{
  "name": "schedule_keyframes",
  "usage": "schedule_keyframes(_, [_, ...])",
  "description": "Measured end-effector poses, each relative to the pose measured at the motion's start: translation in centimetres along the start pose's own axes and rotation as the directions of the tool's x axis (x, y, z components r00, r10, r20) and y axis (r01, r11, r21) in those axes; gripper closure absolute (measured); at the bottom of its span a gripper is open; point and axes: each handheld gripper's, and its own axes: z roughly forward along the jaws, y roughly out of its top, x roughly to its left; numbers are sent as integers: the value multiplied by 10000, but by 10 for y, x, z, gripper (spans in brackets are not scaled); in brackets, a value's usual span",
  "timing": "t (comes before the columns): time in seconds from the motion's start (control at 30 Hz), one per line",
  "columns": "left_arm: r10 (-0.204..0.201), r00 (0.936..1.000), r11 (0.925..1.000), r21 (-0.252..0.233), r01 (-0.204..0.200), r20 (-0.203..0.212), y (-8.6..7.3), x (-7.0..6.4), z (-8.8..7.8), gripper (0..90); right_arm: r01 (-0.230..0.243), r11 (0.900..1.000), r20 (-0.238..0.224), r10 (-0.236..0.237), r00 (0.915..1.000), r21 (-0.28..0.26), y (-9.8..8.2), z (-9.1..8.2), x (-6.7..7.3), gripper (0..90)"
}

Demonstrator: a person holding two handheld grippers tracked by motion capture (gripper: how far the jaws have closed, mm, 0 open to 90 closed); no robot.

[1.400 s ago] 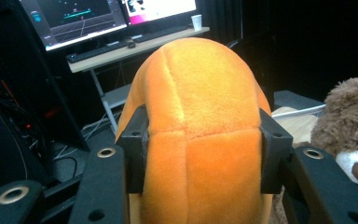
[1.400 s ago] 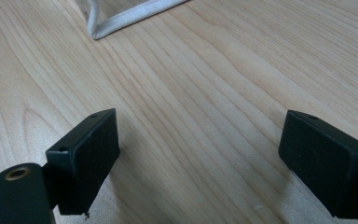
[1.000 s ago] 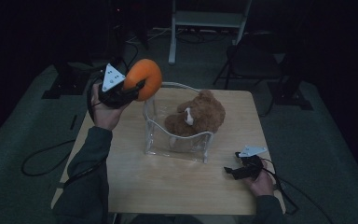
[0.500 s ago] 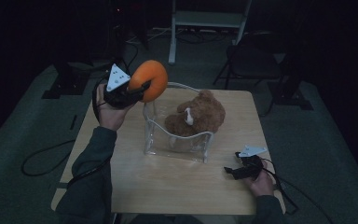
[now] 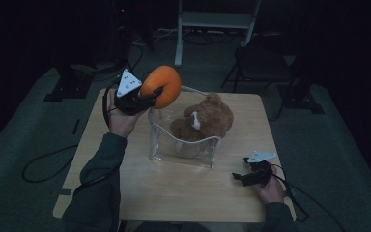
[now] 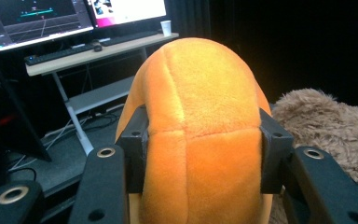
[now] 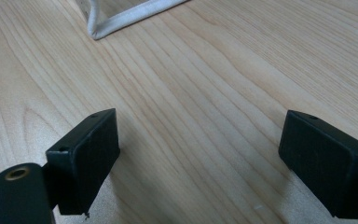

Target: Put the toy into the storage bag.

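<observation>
An orange plush ball hangs in the air over the back left corner of a clear plastic bin. My left gripper is shut on it; in the left gripper view both black pads press into the plush ball from either side. A brown teddy bear lies inside the bin, and its fur shows just behind the ball. My right gripper rests low on the wooden table at the front right, jaws open over bare wood, nothing between them.
The bin's white-edged corner lies a short way ahead of the right gripper. Off the table stand a desk with monitors, a white frame and a dark chair. Cables trail on the floor at left.
The left hand has carried the orange ball a little to the right, closer over the bin. The right gripper has stayed where it was.
</observation>
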Motion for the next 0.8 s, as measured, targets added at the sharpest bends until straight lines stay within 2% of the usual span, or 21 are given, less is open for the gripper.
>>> schedule_keyframes(0.3, [-100, 9997, 9999, 51, 99, 200, -4, -5, 4, 510, 0, 10000, 0, 0, 10000, -1, 0, 0, 0, 114])
schedule_keyframes(0.5, [-248, 9989, 9996, 177, 241, 402, -10, -9, 9, 509, -1, 10000, -3, 1, 10000, 1, 0, 0, 0, 114])
schedule_keyframes(0.8, [-452, 9978, 9980, 455, 430, 491, -21, -10, 14, 509, 12, 10000, -1, -12, 10000, -3, 0, 0, 0, 114])
